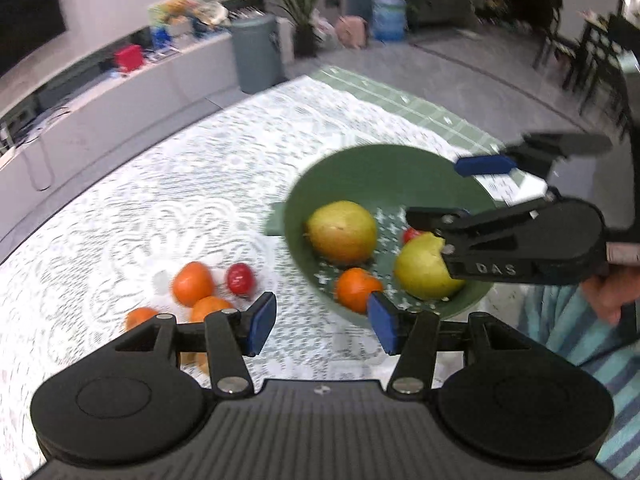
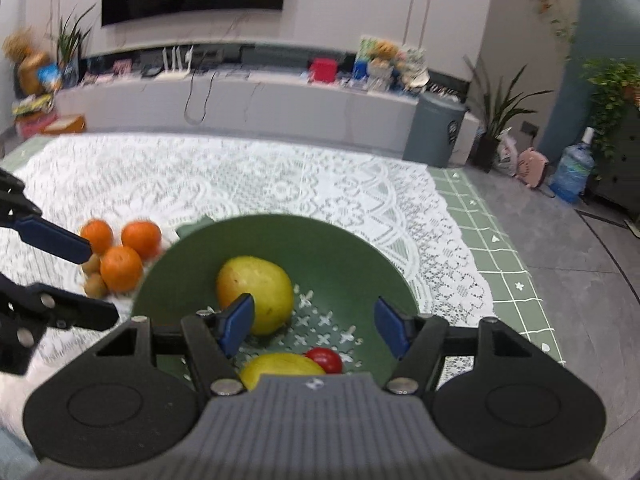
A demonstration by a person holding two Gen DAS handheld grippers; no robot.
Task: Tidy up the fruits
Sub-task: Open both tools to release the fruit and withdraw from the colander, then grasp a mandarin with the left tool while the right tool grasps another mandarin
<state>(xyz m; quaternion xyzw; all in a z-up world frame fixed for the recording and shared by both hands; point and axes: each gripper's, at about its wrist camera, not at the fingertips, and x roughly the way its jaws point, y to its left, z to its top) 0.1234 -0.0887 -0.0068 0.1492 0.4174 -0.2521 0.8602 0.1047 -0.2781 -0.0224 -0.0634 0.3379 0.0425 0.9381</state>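
Both claws open over bowl (image 2: 340, 248) w/ pears, tomato.

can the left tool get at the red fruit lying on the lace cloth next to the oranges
Probably yes. The left tool is open and empty, and the small red fruit lies uncovered on the white lace tablecloth, beside the round oranges, with nothing between.
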